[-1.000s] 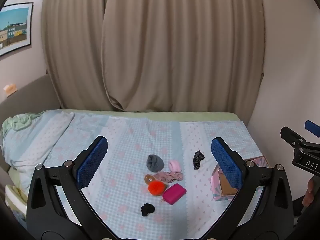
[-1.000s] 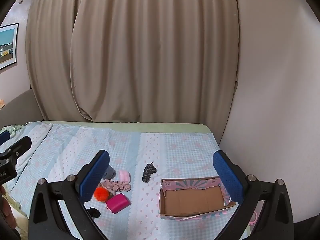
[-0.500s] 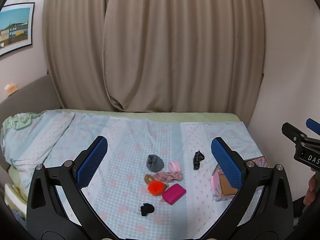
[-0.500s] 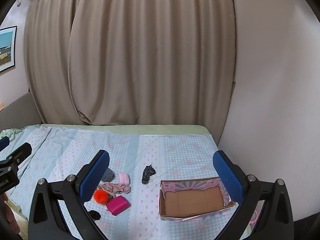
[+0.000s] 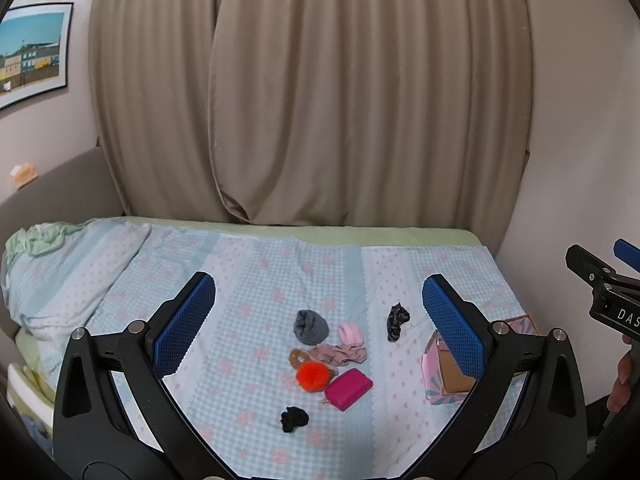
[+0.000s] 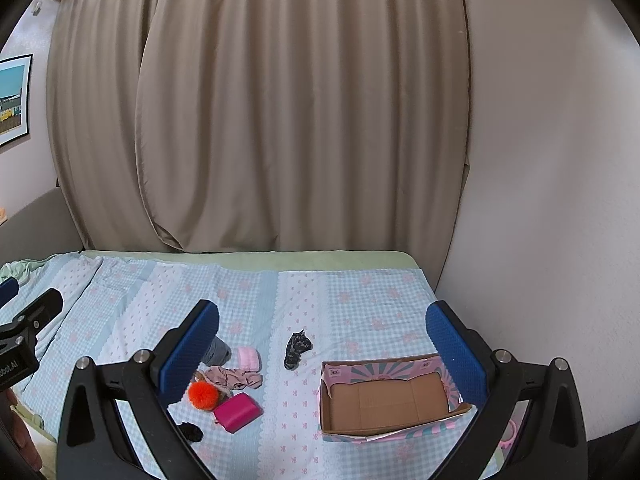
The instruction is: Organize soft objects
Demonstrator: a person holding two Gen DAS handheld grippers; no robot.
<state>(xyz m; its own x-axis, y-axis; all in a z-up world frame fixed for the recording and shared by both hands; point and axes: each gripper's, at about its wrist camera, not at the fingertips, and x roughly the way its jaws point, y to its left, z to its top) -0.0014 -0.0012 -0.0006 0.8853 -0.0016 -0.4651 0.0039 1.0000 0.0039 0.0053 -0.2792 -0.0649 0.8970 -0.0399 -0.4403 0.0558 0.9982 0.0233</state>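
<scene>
A: Where do the soft things lie?
B: On the bed [image 5: 248, 280]: orange pompom [image 5: 313, 375] touching the magenta pouch [image 6: 237, 412], left of the cardboard box [image 6: 386, 400].
A: And the tools?
B: The left tool [image 5: 316, 320] and right tool [image 6: 322, 354] hang spread wide, holding nothing.

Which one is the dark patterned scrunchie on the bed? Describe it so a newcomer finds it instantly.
Start at the open cardboard box on the checked bedspread. Left of it, alone in the gap before the cluster of small items, lies the dark patterned scrunchie. Unlike the plain black scrunchie at the near edge, it is speckled grey-black and touches nothing else.
</scene>
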